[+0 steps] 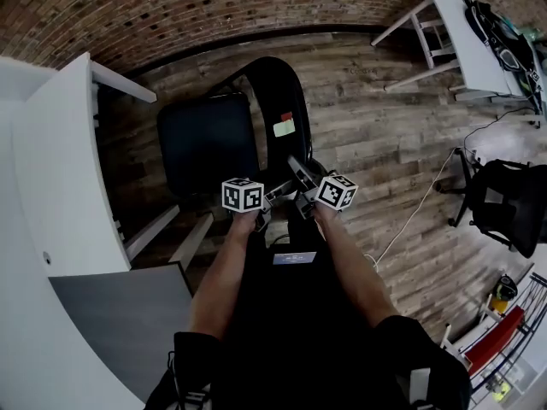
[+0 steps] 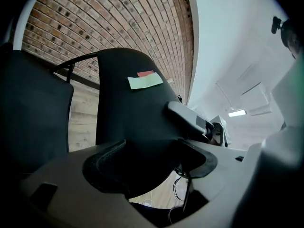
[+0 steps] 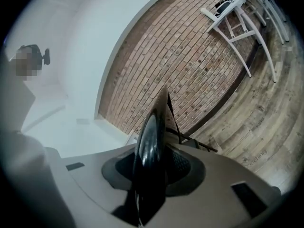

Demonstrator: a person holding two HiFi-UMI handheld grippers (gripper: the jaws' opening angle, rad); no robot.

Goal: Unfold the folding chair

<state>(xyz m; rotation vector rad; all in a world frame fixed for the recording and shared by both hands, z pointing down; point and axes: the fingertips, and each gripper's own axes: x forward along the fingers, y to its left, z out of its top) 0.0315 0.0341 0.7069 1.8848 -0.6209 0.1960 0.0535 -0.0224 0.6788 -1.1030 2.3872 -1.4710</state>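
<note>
We see a black folding chair bearing a pale green sticker and a red sticker. The left gripper and right gripper are grey, their cubes white with black square markers. The floor is grey-brown wood plank, the wall red-brown brick.

Bright, even indoor light in all views; ceiling strip light shows in left gripper view, not blown out. Heavy fisheye: brick wall bows at edges, corners vignette black. Black chair crushes to near-black, soft up close; glossy highlight on its edge in right gripper view.
</note>
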